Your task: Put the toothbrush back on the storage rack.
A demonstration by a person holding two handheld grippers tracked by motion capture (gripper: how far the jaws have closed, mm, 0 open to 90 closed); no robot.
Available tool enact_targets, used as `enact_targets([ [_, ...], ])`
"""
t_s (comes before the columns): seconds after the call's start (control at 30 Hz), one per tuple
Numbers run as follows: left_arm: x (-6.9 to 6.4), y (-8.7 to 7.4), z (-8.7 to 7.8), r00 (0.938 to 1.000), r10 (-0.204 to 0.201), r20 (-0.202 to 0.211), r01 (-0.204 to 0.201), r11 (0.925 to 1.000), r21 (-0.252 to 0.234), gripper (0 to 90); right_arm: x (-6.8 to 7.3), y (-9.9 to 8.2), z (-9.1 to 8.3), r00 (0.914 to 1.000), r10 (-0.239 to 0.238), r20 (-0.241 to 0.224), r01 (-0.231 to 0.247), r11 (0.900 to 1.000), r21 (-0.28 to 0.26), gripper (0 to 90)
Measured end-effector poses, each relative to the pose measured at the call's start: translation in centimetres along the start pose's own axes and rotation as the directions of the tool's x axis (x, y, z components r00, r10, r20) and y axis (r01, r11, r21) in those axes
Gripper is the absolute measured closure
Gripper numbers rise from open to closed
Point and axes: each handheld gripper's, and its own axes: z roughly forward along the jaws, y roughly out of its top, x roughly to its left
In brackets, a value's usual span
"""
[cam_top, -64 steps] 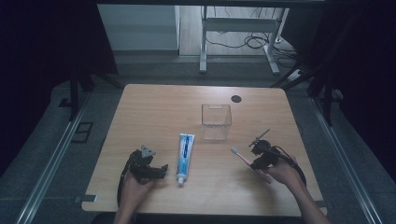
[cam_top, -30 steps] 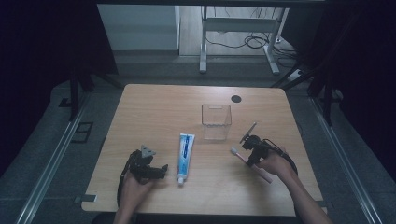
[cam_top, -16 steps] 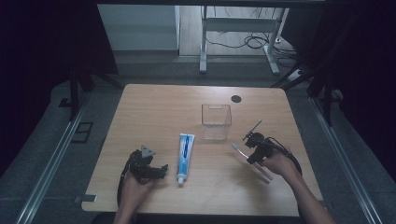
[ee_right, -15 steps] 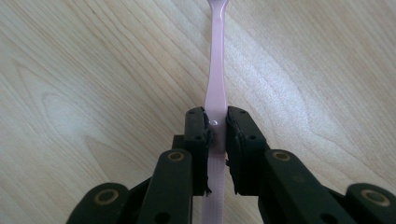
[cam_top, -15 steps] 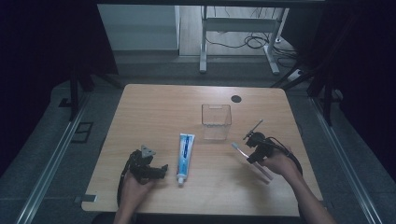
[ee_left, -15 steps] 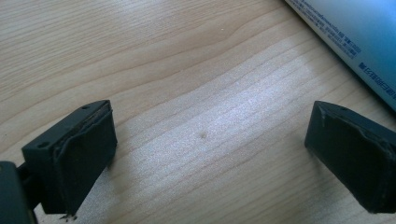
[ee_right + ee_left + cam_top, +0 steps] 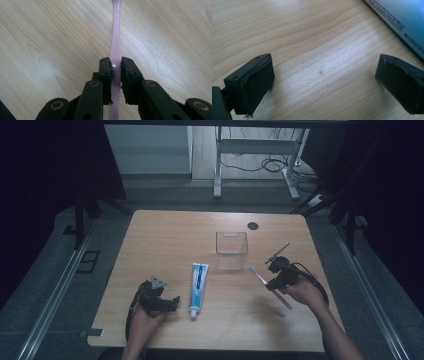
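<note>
- Your left gripper [image 7: 172,301] rested at about 7 o'clock on the table [image 7: 165,232], its jaws spread wide over bare wood and holding nothing.
- The toothpaste tube [image 7: 198,282] lay just beside it, toward 6 o'clock.
- The clear box [image 7: 231,250] stood near the centre.
- Your right gripper [image 7: 272,282], at 4 o'clock, was clamped on the pink toothbrush [image 7: 115,45], lifted off the table, head pointing toward 10 o'clock.
</note>
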Motion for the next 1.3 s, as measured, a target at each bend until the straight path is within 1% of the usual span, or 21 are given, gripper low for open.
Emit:
enact_targets([
  [0.13,0.0,0.0,0.0,1.0,0.0,0.0,0.0,1.0,0.0,2.3,0.0,0.2,-0.9,1.0,0.0,-0.003,0.0,0.9997,-0.024,78.3],
  [0.4,0.0,0.0,0.0,1.0,-0.005,0.0,0.005,1.0,-0.004,2.3,0.0,0.7,-2.0,0.9999,-0.002,-0.014,0.001,0.9984,-0.057,78.3],
  [0.43,0.0,0.0,0.0,1.0,-0.006,0.0,0.006,1.0,-0.005,2.3,0.0,0.8,-2.3,0.9998,-0.003,-0.019,0.002,0.9976,-0.069,78.3],
  [0.47,-0.1,0.0,0.1,1.0,-0.009,0.0,0.009,0.9999,-0.007,2.3,0.0,0.8,-2.3,0.9998,-0.003,-0.019,0.002,0.9976,-0.069,78.3],
  [0.53,0.0,0.0,0.1,1.0,-0.004,-0.001,0.004,1.0,-0.007,2.2,0.1,1.1,-2.8,0.9998,-0.004,-0.021,0.003,0.9963,-0.086,78.3],
  [0.7,0.0,0.0,0.0,1.0,0.001,-0.001,-0.001,1.0,-0.003,2.2,0.1,1.4,-3.4,0.9997,-0.003,-0.022,0.0,0.9941,-0.109,78.3],
  [0.77,0.0,0.0,0.0,1.0,0.001,-0.001,-0.001,1.0,-0.003,2.2,0.0,1.7,-3.8,0.9998,-0.002,-0.019,0.0,0.9919,-0.127,78.3],
  [1.13,0.0,0.0,0.0,1.0,0.001,-0.001,-0.001,1.0,-0.003,2.3,-0.1,2.9,-4.4,0.9998,0.001,-0.021,-0.005,0.983,-0.183,78.3],
  [1.23,0.0,0.0,0.0,1.0,0.001,-0.001,-0.001,1.0,-0.003,2.2,-0.1,3.5,-4.3,0.9998,0.0,-0.018,-0.004,0.9785,-0.206,78.3],
  [1.27,0.0,0.0,0.0,1.0,0.001,-0.001,-0.001,1.0,-0.003,2.2,-0.1,3.5,-4.3,0.9998,0.0,-0.018,-0.004,0.9785,-0.206,78.3],
  [1.3,0.0,0.0,0.0,1.0,0.001,-0.001,-0.001,1.0,-0.003,2.3,-0.1,3.8,-4.3,0.9998,0.006,-0.017,-0.009,0.9762,-0.217,78.3],
])
